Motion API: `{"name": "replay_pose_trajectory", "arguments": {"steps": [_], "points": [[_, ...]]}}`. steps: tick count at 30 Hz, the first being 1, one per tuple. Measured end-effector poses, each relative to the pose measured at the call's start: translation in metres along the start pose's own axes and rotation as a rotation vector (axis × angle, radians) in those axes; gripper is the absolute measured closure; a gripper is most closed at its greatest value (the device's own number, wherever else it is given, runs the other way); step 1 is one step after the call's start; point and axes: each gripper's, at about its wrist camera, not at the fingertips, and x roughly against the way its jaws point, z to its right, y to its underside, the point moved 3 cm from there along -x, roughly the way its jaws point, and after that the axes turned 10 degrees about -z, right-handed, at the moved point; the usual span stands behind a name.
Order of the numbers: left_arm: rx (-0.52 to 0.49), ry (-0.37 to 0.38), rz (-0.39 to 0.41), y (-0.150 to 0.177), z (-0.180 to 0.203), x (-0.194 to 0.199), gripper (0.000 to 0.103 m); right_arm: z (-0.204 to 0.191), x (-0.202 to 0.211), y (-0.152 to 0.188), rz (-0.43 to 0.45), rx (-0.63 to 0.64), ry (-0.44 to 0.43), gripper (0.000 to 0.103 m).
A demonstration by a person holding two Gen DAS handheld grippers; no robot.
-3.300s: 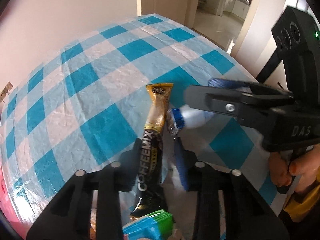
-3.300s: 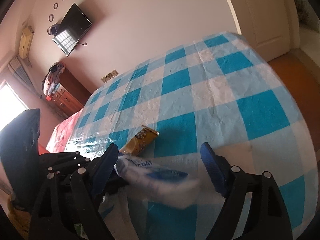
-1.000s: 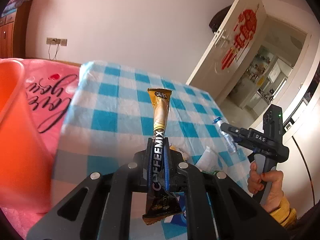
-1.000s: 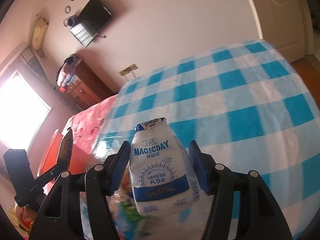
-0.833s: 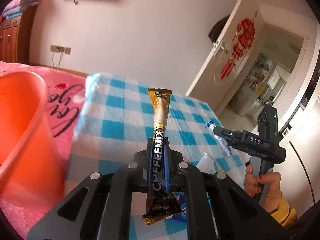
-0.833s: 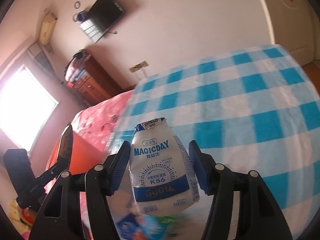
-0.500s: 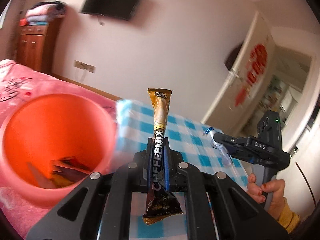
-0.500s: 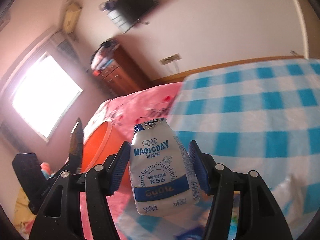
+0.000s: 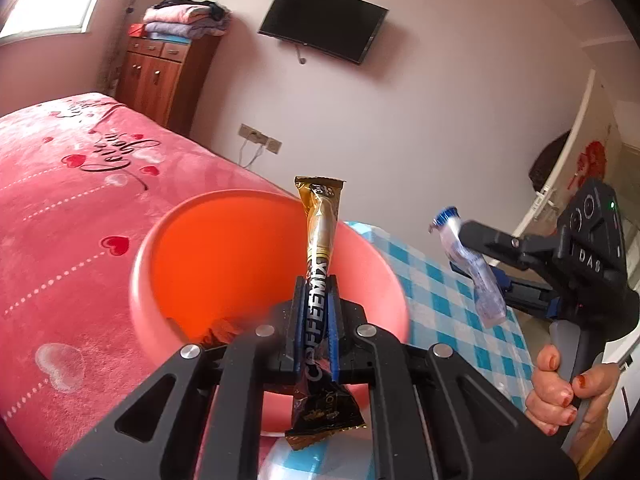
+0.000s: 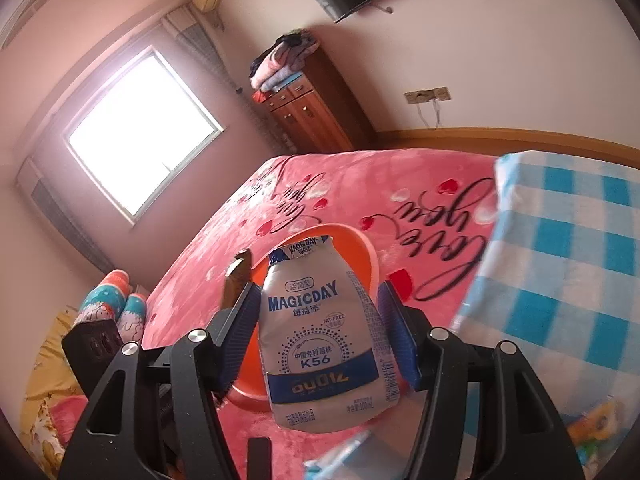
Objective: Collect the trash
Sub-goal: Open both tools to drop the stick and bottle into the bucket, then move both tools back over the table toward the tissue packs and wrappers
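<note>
Swung off the checked surface [image 9: 448, 296] since earlier frames. Left view: left hand-held gripper [image 9: 316, 332] pinching coffee sachet [image 9: 320, 264] over orange bin [image 9: 160, 248]; may snag on release. Right view: right hand-held gripper [image 10: 320, 340] clamping yogurt bottle [image 10: 320, 332], short of bin; early release lands on bed [image 10: 360, 184].

Both the left tool [image 9: 316, 320] and the right tool [image 10: 320, 336] are clamped, raised.

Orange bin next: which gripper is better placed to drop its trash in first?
Left. The left gripper holds the coffee mix sachet directly over the orange bin. The right gripper, clamping the yogurt bottle, appears off to the bin's side.
</note>
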Motion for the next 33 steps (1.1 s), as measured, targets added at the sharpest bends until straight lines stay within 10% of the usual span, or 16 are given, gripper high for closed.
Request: {"name": "replay_pose_trajectory", "arguments": {"steps": [7,10,13,18,33], "points": [[0.032,-0.015,-0.02,-0.003,-0.012,-0.017,0.092,-0.013,-0.041,-0.01,-0.038,0.003,-0.006,0.041],[0.026,-0.034,-0.018,-0.003,-0.013,-0.021,0.087,-0.005,-0.05,-0.009,-0.039,-0.038,-0.009,0.02],[0.018,-0.056,0.003,-0.002,-0.014,-0.018,0.045,0.004,-0.043,-0.006,-0.018,-0.064,-0.017,0.019],[-0.014,-0.089,0.037,0.001,-0.007,-0.011,0.028,0.026,-0.016,0.006,0.048,-0.095,0.04,0.013],[-0.097,-0.064,0.047,0.013,0.034,-0.008,0.021,0.076,0.043,0.061,0.145,-0.124,0.244,0.013]]}}
